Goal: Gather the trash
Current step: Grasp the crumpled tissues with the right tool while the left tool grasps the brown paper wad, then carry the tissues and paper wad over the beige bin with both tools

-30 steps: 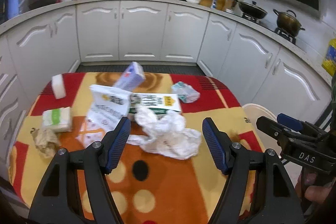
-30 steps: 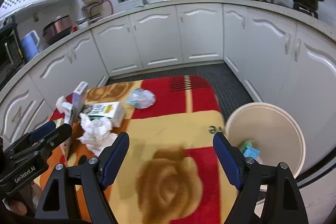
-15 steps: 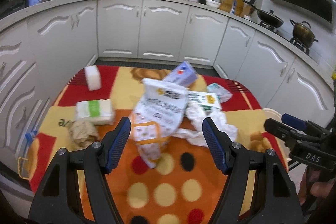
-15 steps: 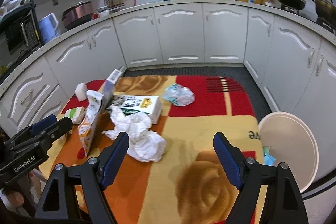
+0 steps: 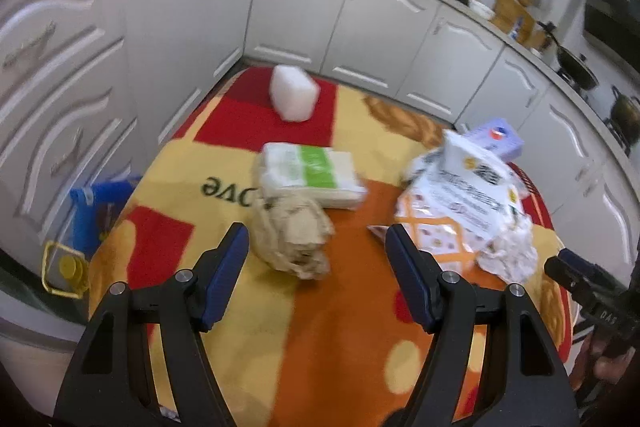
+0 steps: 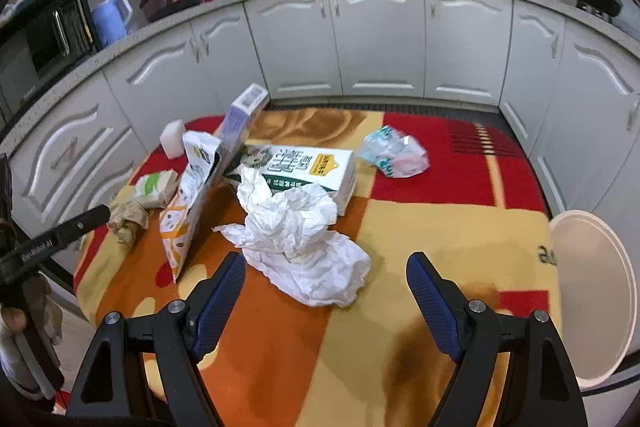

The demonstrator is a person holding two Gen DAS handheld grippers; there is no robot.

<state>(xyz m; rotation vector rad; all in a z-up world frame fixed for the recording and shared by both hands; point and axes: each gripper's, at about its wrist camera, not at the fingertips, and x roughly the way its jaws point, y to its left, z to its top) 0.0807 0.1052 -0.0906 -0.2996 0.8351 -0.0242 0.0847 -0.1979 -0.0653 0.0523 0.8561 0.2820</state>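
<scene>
here the left gripper is spread open, empty, with the brown paper wad low centre between its fingers; the right gripper, also released, frames the white paper mid-frame.

On the desk covered by a red, yellow and orange blanket, a crumpled white paper sheet lies near, with a long green-and-white carton just behind it. A crumpled brown paper ball and a green-banded tissue pack lie at the left, and a round white bin stands off the right edge.
</scene>
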